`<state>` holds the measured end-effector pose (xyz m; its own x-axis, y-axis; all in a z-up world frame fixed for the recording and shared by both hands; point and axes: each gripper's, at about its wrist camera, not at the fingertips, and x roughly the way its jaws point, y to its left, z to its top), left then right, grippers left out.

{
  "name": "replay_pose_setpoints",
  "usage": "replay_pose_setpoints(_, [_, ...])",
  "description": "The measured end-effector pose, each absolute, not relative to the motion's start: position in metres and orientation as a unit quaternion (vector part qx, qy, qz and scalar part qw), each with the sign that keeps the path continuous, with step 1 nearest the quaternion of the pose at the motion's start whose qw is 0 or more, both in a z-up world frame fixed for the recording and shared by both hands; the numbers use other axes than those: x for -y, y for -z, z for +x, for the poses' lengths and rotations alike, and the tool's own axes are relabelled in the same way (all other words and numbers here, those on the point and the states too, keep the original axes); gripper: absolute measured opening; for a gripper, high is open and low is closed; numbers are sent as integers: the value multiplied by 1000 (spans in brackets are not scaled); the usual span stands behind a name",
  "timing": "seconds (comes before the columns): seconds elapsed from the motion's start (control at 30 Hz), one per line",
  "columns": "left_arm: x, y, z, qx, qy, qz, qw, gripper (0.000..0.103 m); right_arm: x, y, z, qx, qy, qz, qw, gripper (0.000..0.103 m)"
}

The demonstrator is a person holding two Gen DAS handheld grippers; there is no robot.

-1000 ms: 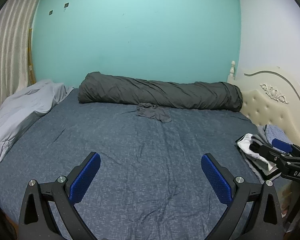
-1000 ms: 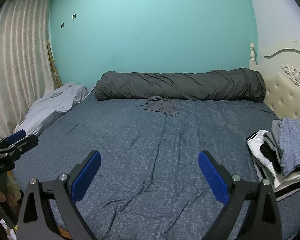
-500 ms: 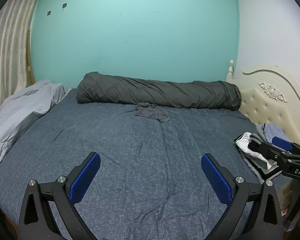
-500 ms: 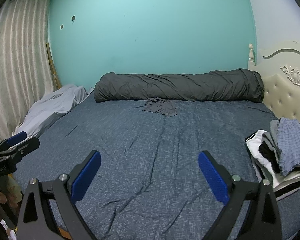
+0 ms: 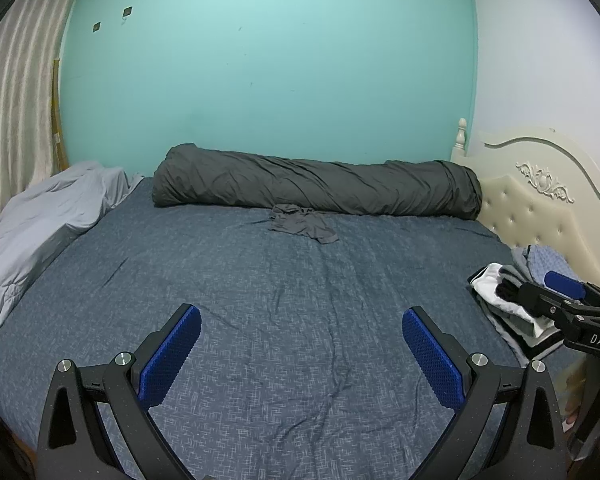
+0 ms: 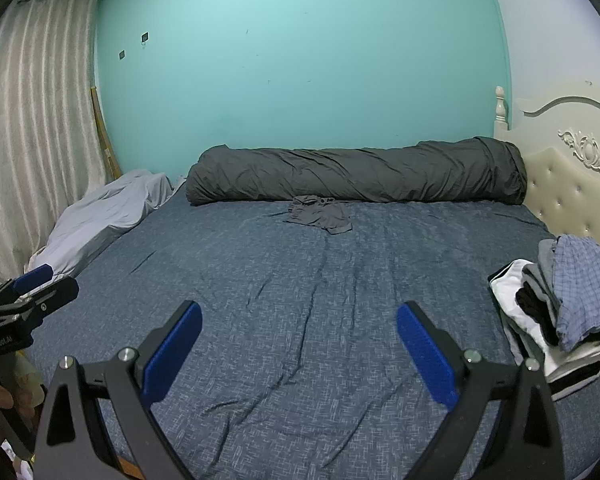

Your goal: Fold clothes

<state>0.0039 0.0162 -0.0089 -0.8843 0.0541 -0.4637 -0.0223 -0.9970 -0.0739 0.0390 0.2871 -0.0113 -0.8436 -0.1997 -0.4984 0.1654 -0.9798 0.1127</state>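
Both the left claw (image 5: 302, 354) and right claw (image 6: 299, 346) gape wide and empty over the bed (image 6: 300, 300); a folded stack (image 6: 556, 312) sits at three o'clock, one crumpled grey garment (image 6: 320, 216) at twelve.

Bed (image 5: 300, 340) mid open; clothes pile (image 6: 560, 312) rt

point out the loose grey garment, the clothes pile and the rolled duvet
loose grey garment (image 6: 320, 216), right wrist view, middle of the fabric
clothes pile (image 6: 580, 280), right wrist view, checked top piece
rolled duvet (image 5: 316, 186), left wrist view, mid-roll
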Motion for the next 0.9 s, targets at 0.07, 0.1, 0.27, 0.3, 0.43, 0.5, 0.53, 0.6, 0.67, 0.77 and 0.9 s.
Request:
replay_pose_setpoints(0.07, [-16,8,3,33,-970,-240,21,103,-287,11,39,33,959,263,95,99])
replay_pose_setpoints(0.1, [-15,7,3,34,-970,-240,21,103,-287,11,39,33,960,263,95,99])
replay_pose_setpoints(0.27, [-17,6,3,32,-970,-240,23,103,-287,10,38,33,960,262,94,99])
replay_pose_setpoints(0.3, [-18,5,3,32,-970,-240,24,103,-287,10,38,33,960,263,94,99])
replay_pose_setpoints(0.43, [-18,3,3,31,-970,-240,25,103,-288,10,40,33,960,262,93,99])
replay_pose_setpoints(0.5, [-18,2,3,31,-970,-240,25,103,-289,9,40,33,960,261,93,99])
replay_pose_setpoints(0.53, [-18,1,2,31,-970,-240,25,103,-290,9,40,33,960,261,93,99])
replay_pose_setpoints(0.6, [-18,0,2,30,-970,-240,26,103,-291,9,40,33,960,260,93,99])
replay_pose_setpoints(0.67, [-18,-1,2,31,-970,-240,27,103,-291,10,40,34,960,260,93,99])
replay_pose_setpoints(0.77, [-19,-2,1,31,-970,-240,27,103,-293,10,40,34,960,261,93,99])
replay_pose_setpoints(0.9, [-20,-4,-1,30,-970,-240,27,103,-295,11,39,34,960,261,91,99])
